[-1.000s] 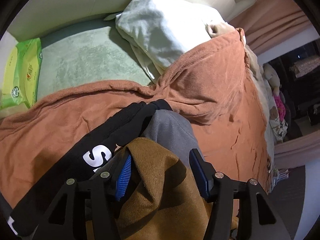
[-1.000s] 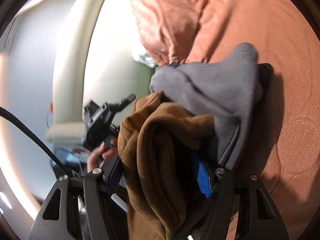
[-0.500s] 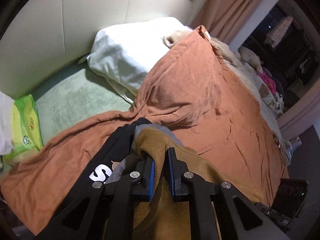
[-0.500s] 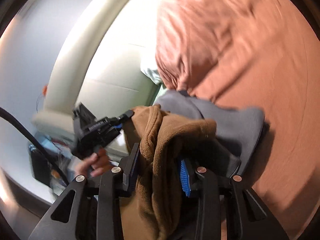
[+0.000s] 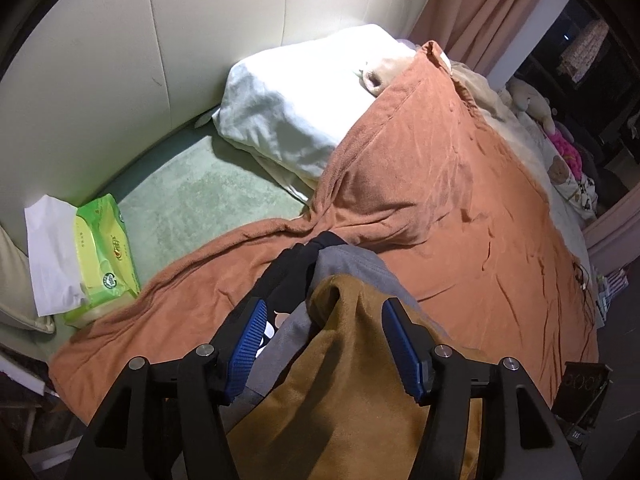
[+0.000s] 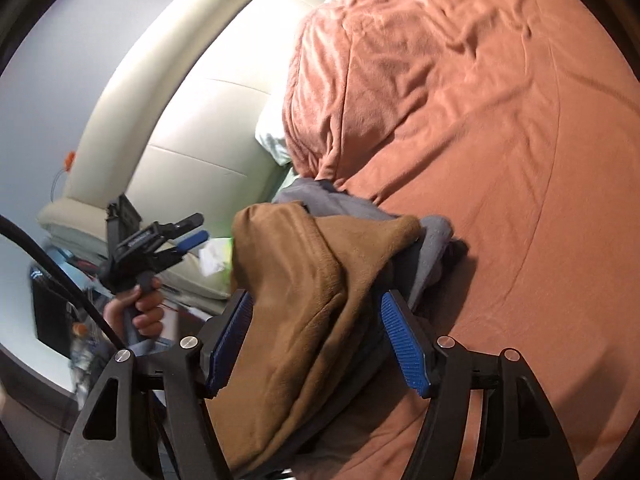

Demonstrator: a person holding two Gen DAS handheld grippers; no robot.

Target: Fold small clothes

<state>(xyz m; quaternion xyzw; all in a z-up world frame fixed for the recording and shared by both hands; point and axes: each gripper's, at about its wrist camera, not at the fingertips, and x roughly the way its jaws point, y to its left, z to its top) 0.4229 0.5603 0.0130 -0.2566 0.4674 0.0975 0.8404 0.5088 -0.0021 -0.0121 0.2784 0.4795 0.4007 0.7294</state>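
Observation:
A brown fleece garment [image 5: 352,360] lies on top of a grey garment [image 5: 352,260] and a black one with white print [image 5: 288,276], stacked on the orange blanket [image 5: 460,200]. My left gripper [image 5: 324,340] hangs over the stack with its jaws opening; the brown cloth sits loose between the blue pads, not pinched. In the right wrist view the brown garment [image 6: 304,280] humps up between the jaws of my right gripper [image 6: 316,344], which are also opening; the grey garment [image 6: 320,204] shows behind it. The left gripper [image 6: 198,227] appears there too, held by a hand [image 6: 140,312].
A white pillow [image 5: 304,100] rests against the cream headboard [image 5: 160,40]. A green tissue pack [image 5: 104,252] lies on the pale green sheet [image 5: 200,192] at the left. Stuffed toys [image 5: 560,152] sit at the bed's far right. The orange blanket [image 6: 500,160] stretches wide to the right.
Both grippers pinched the brown garment half a second ago and now stand wide apart again. Both views have risen and rolled, showing more of the bed and headboard.

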